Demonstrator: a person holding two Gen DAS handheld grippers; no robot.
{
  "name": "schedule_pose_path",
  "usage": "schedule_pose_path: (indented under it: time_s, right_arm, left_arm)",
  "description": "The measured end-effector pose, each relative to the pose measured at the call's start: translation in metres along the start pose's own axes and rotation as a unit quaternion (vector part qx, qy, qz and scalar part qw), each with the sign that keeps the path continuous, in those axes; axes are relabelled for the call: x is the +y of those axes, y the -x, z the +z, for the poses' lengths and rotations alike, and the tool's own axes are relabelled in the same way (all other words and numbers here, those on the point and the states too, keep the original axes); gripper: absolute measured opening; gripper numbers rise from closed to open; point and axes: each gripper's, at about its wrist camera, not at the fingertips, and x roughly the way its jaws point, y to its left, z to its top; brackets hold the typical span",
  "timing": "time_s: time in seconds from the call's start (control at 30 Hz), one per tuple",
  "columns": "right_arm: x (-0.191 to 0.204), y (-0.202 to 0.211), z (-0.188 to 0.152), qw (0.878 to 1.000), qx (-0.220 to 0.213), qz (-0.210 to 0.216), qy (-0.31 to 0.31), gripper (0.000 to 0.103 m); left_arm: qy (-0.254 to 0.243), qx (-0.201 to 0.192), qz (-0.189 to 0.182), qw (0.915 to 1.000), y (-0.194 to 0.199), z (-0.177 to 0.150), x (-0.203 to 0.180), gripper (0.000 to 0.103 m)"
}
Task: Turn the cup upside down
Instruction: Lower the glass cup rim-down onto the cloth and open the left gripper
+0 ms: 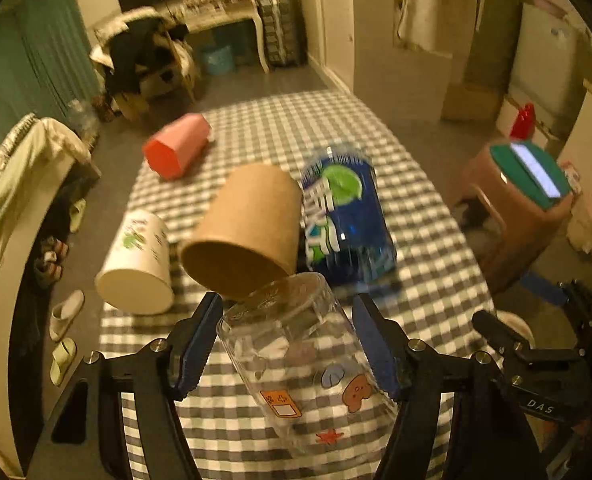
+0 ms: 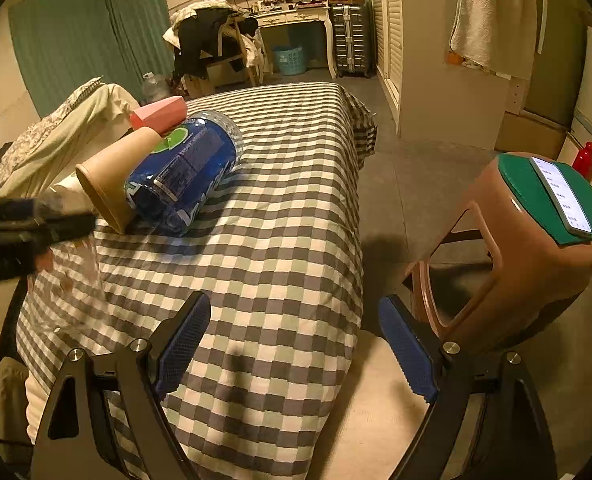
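Observation:
A clear glass cup (image 1: 303,364) with cartoon stickers lies tilted between the blue pads of my left gripper (image 1: 288,320), base end towards the camera. The pads stand close on both sides of it; contact is not clear. It shows faintly in the right wrist view (image 2: 68,284), under the blurred left gripper (image 2: 28,236). My right gripper (image 2: 296,320) is open and empty over the table's right edge. The checked tablecloth (image 1: 415,240) covers the table.
A brown paper cup (image 1: 248,228), a white paper cup (image 1: 136,264), a pink cup (image 1: 180,146) and a blue plastic cup (image 1: 347,216) lie on their sides ahead. A brown stool (image 2: 535,248) with a phone stands right of the table.

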Motion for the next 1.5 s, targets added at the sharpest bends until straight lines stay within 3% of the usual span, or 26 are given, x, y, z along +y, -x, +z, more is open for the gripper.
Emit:
schedule_pose_path:
  time_s: [0.13,0.53,0.8,1.03,1.13,1.27,1.5]
  right_arm:
    - [0.001,0.001,0.0,1.0,0.001,-0.007,-0.001,0.086]
    - [0.012,0.006,-0.001,1.0,-0.001,-0.014,0.005,0.086]
    - [0.012,0.008,-0.002,1.0,0.002,-0.021,0.003,0.086]
    - [0.011,0.008,-0.003,1.0,0.003,-0.025,0.002,0.086]
    - [0.01,0.007,-0.002,1.0,0.005,-0.025,0.002,0.086]
    - [0.012,0.01,-0.001,1.0,0.005,-0.028,0.005,0.086]
    - [0.015,0.026,0.002,0.999,-0.008,-0.039,0.007,0.086]
  left_arm:
    - [-0.002,-0.032,0.016,0.9993,0.009,-0.01,0.002,0.068]
    - [-0.012,-0.061,0.018,0.9979,0.009,-0.021,-0.007,0.067]
    - [-0.005,-0.055,-0.012,0.9984,-0.007,-0.016,-0.012,0.063]
    - [-0.005,-0.065,-0.01,0.9978,-0.008,-0.016,-0.014,0.063]
    - [-0.011,-0.068,-0.002,0.9976,-0.007,-0.016,-0.014,0.064]
    - [-0.013,-0.089,-0.001,0.996,0.002,-0.014,-0.016,0.082]
    - [-0.003,-0.13,-0.016,0.9914,0.027,-0.002,-0.012,0.083]
